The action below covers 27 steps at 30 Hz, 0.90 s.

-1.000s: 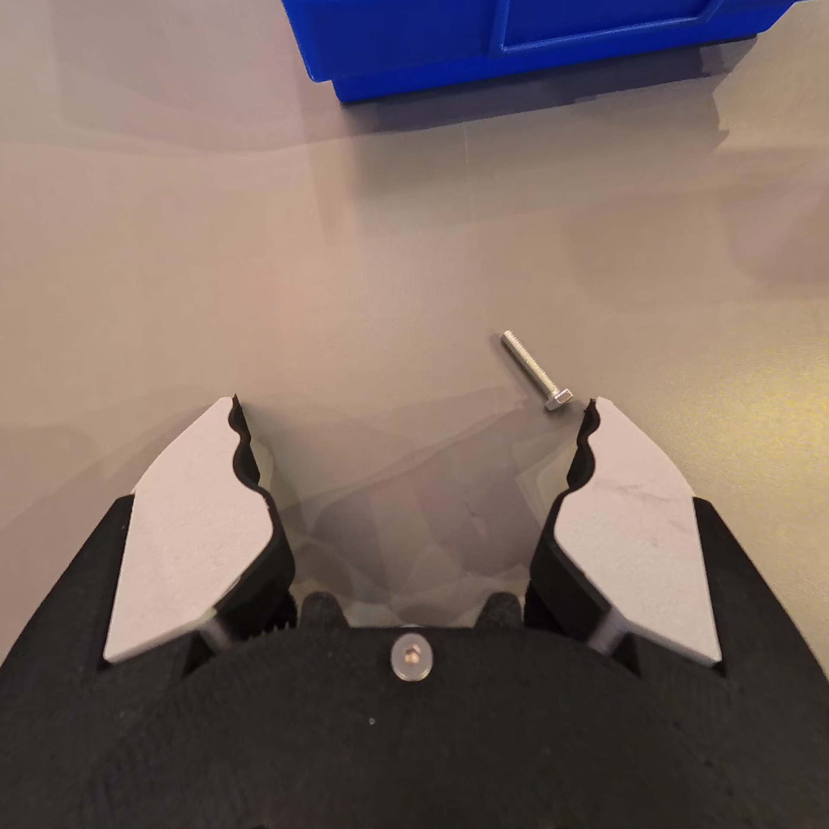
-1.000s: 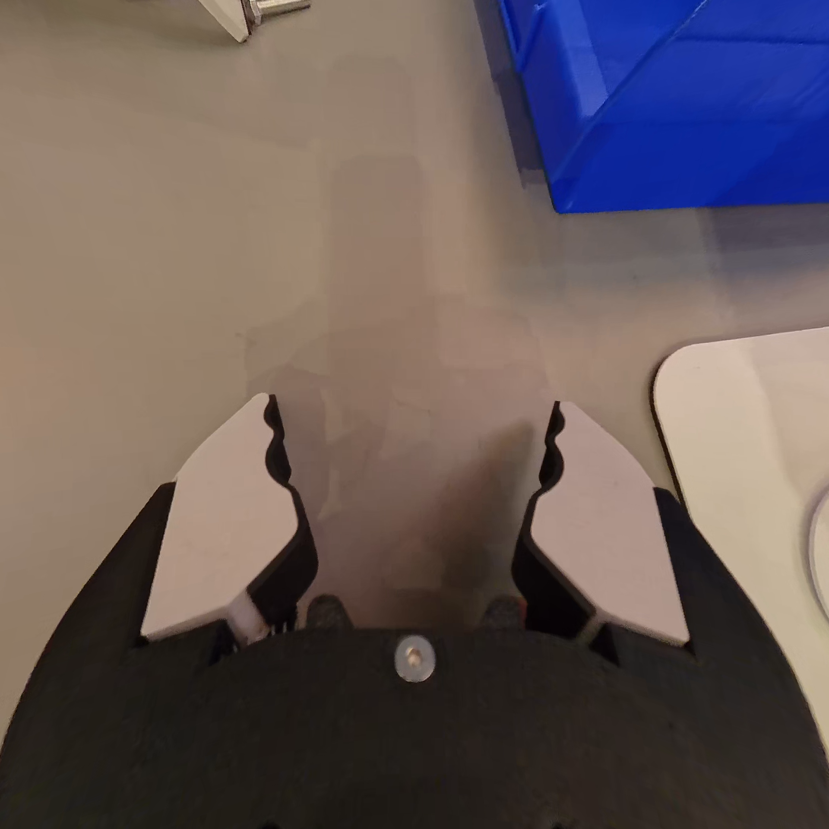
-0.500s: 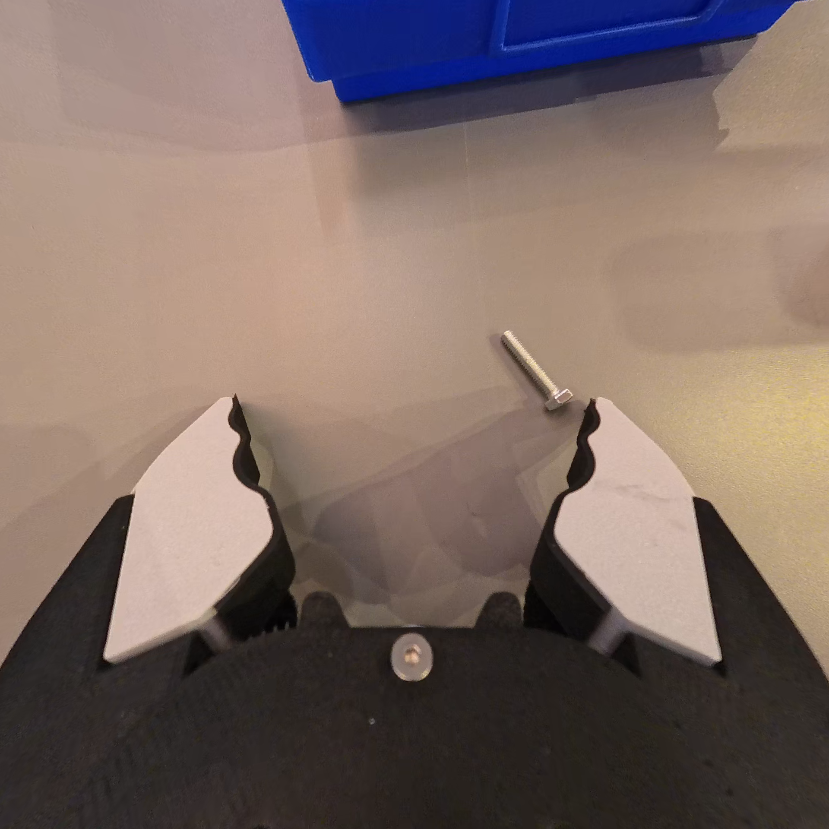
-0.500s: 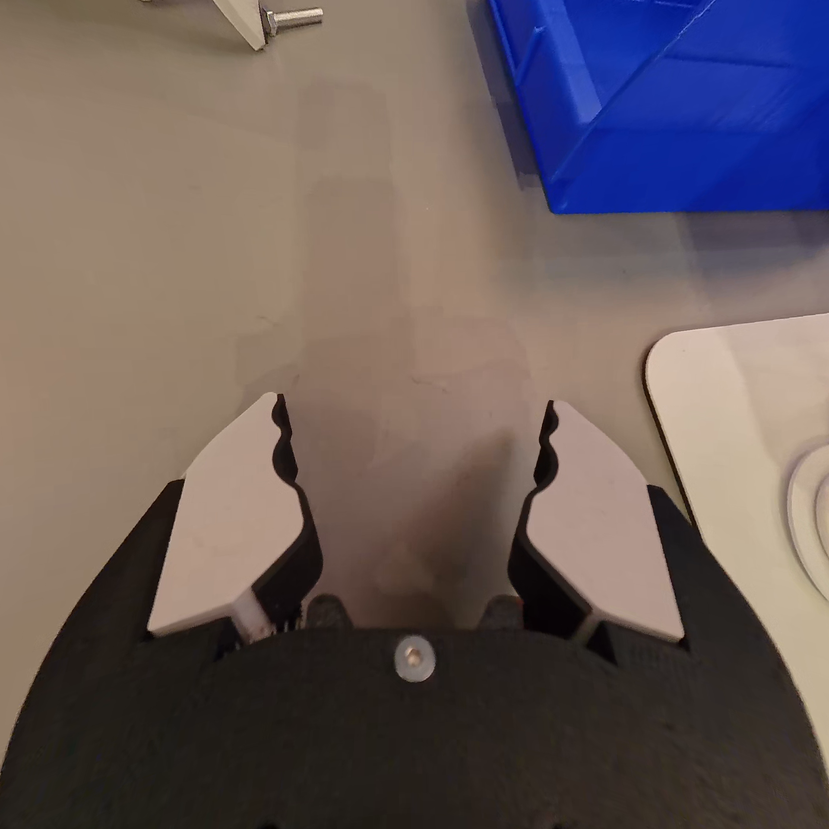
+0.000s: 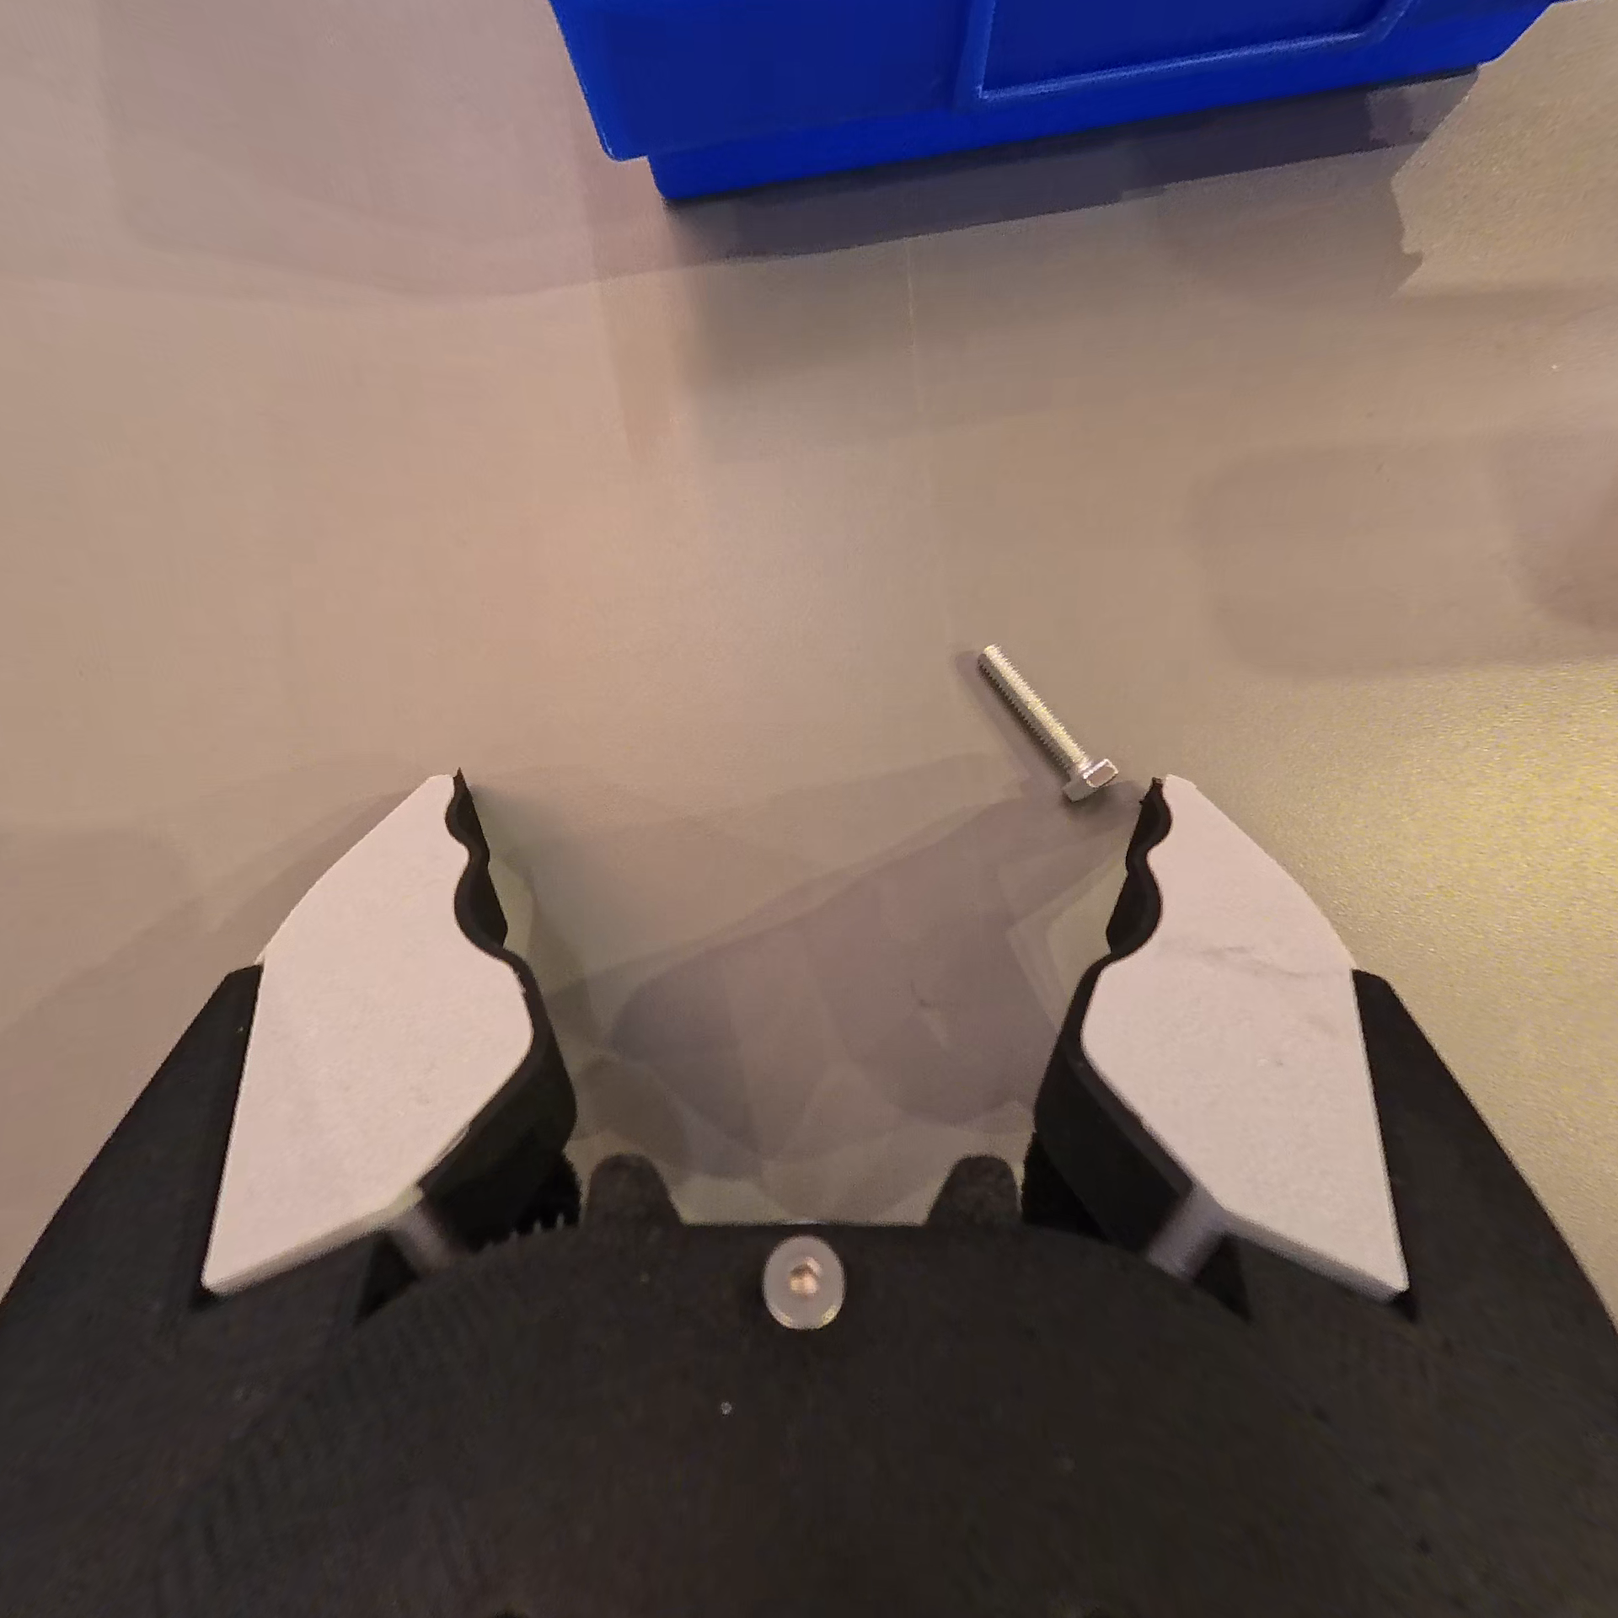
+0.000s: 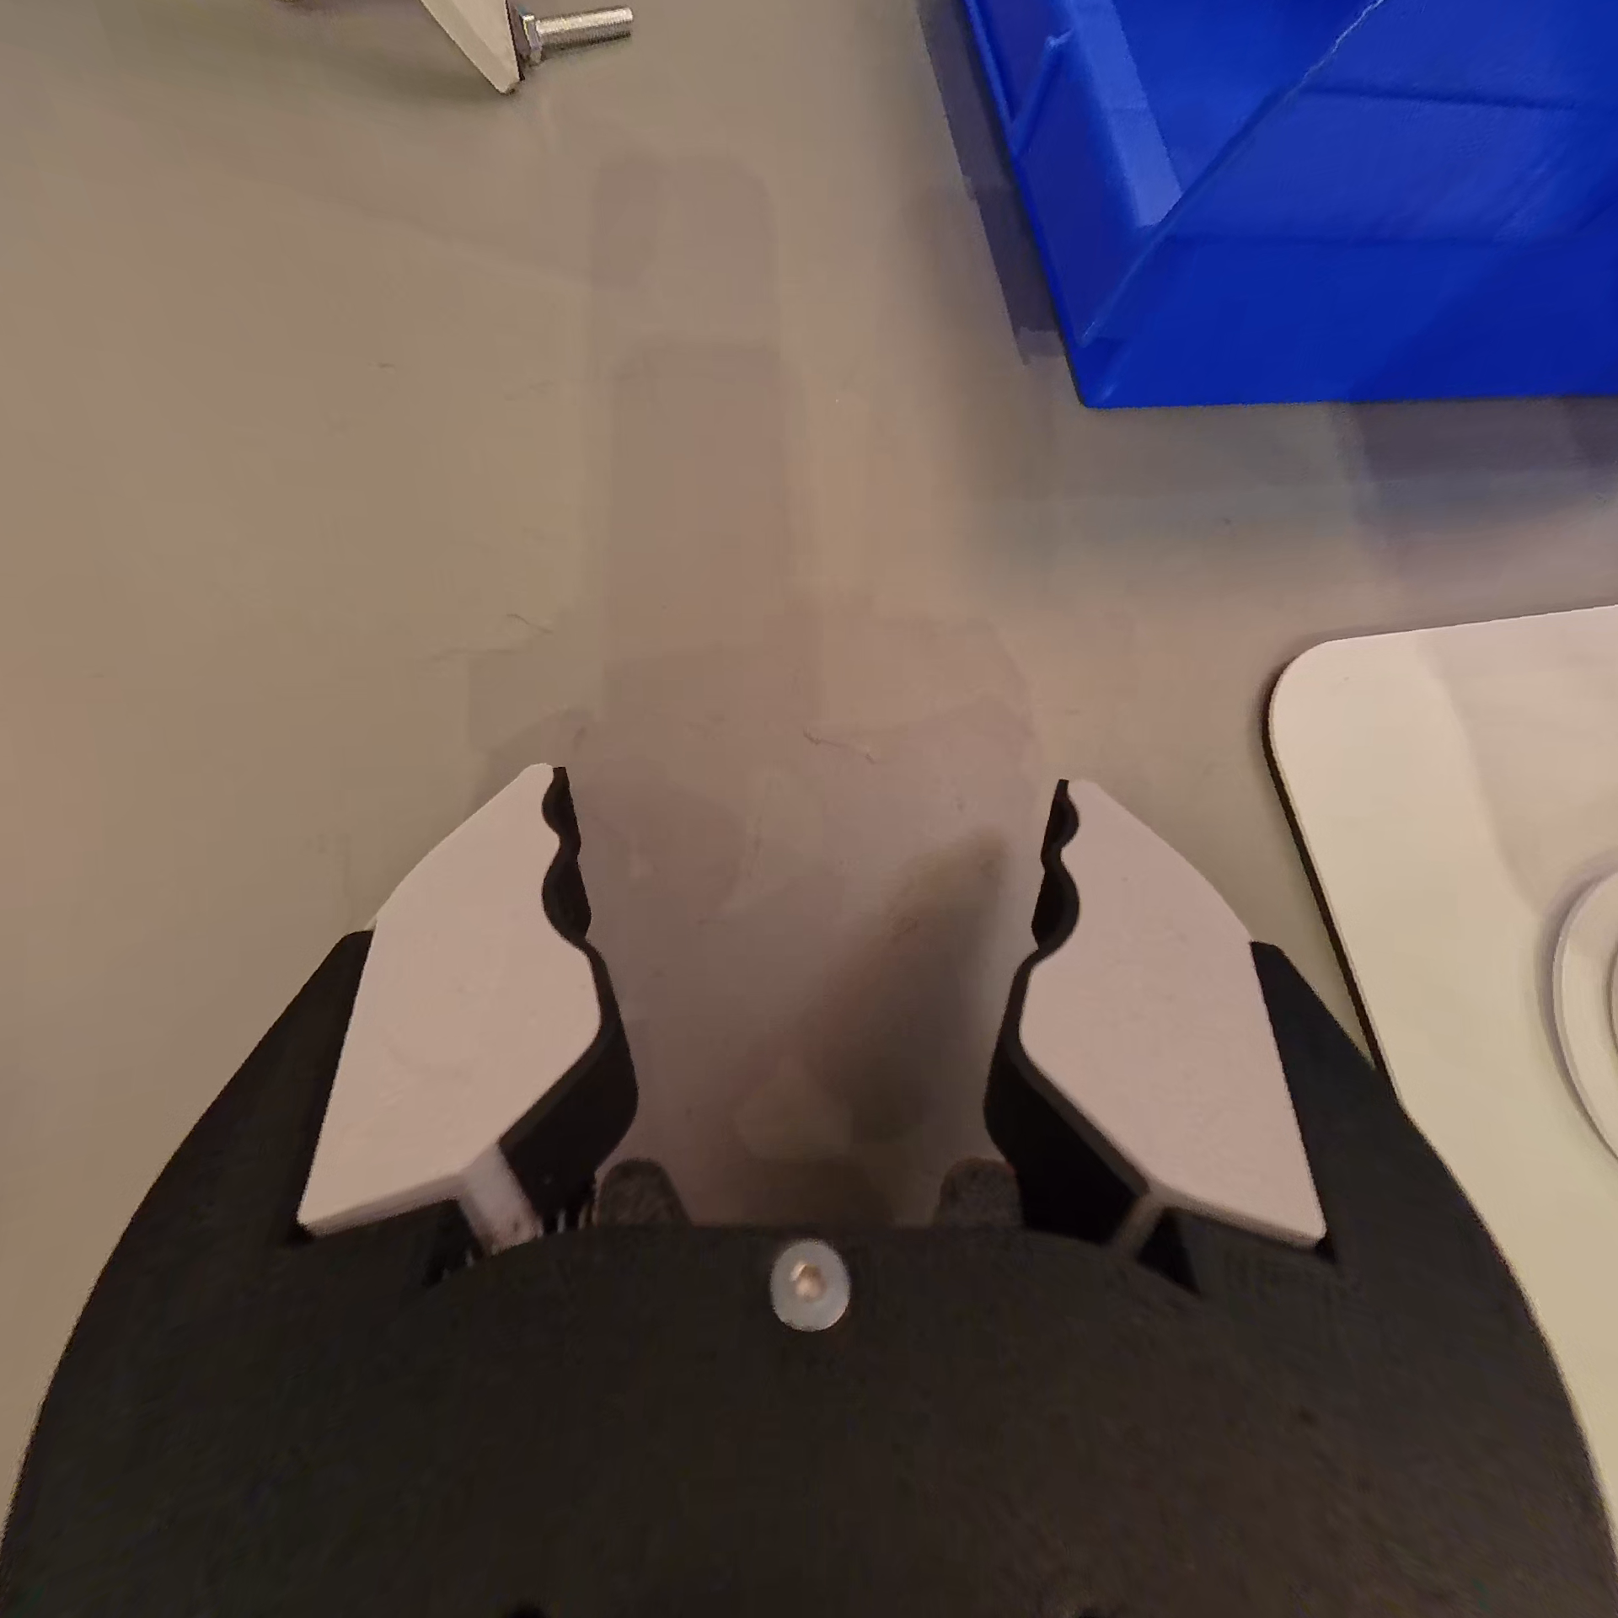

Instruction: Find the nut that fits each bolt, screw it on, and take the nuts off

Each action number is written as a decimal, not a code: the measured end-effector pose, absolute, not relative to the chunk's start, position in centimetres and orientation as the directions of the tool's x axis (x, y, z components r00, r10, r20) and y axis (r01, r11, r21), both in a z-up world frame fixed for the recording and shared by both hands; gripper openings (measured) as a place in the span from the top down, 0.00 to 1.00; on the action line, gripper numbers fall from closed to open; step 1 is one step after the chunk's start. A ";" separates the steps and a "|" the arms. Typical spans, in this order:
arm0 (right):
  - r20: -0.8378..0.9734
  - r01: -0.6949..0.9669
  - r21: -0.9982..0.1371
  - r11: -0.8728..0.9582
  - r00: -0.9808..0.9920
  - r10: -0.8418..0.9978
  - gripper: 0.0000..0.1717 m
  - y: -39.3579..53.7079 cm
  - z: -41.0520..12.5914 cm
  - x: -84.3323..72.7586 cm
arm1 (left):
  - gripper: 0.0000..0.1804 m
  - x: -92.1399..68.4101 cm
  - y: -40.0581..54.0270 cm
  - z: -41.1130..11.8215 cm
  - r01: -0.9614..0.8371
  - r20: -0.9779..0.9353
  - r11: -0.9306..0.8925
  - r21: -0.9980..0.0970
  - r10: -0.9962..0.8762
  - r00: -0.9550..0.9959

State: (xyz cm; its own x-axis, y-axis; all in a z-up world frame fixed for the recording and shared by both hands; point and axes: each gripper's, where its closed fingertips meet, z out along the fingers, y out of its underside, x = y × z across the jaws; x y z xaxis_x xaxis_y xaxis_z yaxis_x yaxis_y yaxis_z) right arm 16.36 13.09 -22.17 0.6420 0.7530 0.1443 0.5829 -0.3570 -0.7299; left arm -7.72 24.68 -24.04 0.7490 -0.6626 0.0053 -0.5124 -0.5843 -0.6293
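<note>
The table (image 5: 438, 525) is a smooth grey surface with a soft satin sheen; it carries faint reflections and a few fine scuffs. The bolt (image 5: 1042, 722) is bright, silvery metal with a threaded shank. The bin (image 6: 1313, 219) is glossy blue moulded plastic. The left gripper (image 5: 805, 788) and the right gripper (image 6: 810, 779) share one build: a black body with a grainy, matt texture, fingers (image 5: 385, 1007) faced in smooth matt pale plates, wavy black inner pads, and a shiny metal screw. The board (image 6: 1445, 788) is smooth and white with a dark edge.
</note>
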 end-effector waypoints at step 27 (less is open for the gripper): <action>0.125 0.578 -0.727 -0.370 0.641 0.757 0.45 13.3 -22.3 16.3 | 0.26 -7.7 24.7 -24.1 -0.512 0.005 -0.584 -0.629 -0.663 0.749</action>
State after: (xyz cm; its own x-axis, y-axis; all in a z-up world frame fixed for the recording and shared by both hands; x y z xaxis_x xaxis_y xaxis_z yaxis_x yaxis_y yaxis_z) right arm 16.34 13.32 -22.31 0.6411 0.7573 0.1247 0.5782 -0.3698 -0.7272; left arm -7.73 24.67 -24.06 0.7489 -0.6626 0.0053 -0.5124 -0.5842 -0.6294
